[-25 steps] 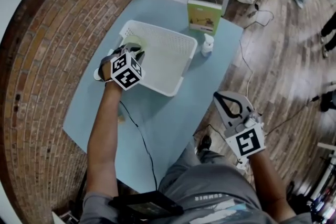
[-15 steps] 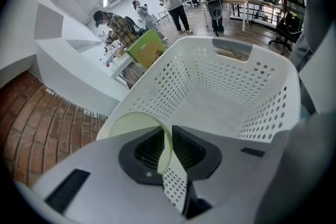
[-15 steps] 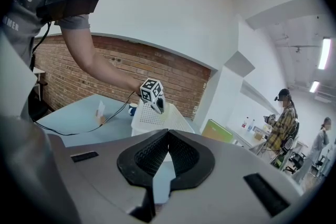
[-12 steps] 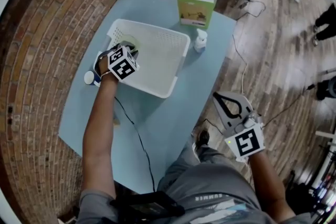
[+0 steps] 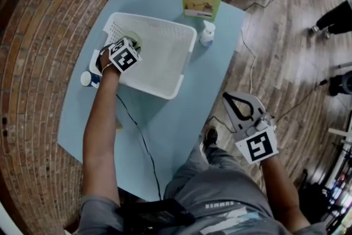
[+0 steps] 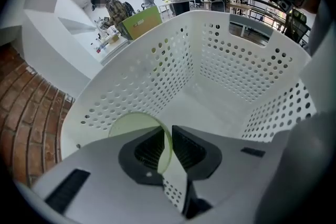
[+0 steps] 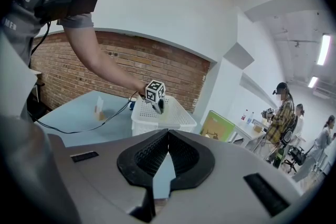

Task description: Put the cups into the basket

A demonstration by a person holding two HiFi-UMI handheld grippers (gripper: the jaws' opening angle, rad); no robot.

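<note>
Head view: left gripper (image 5: 131,45) points steeply down inside the white basket (image 5: 186,58) at its near-left corner with the green cup (image 5: 135,39) at its tip. What looks like a second cup (image 5: 88,78) stands on the blue table (image 5: 181,113) just outside the basket's left wall, nearer the left hand, and the right gripper (image 5: 237,109) is well apart, off the table edge. Left gripper view: jaws pinch the green cup's wall at the rim, mouth toward the camera, axis roughly along the gripper, basket floor straight ahead beneath. Right gripper view: jaws pressed together on nothing, basket far ahead.
</note>
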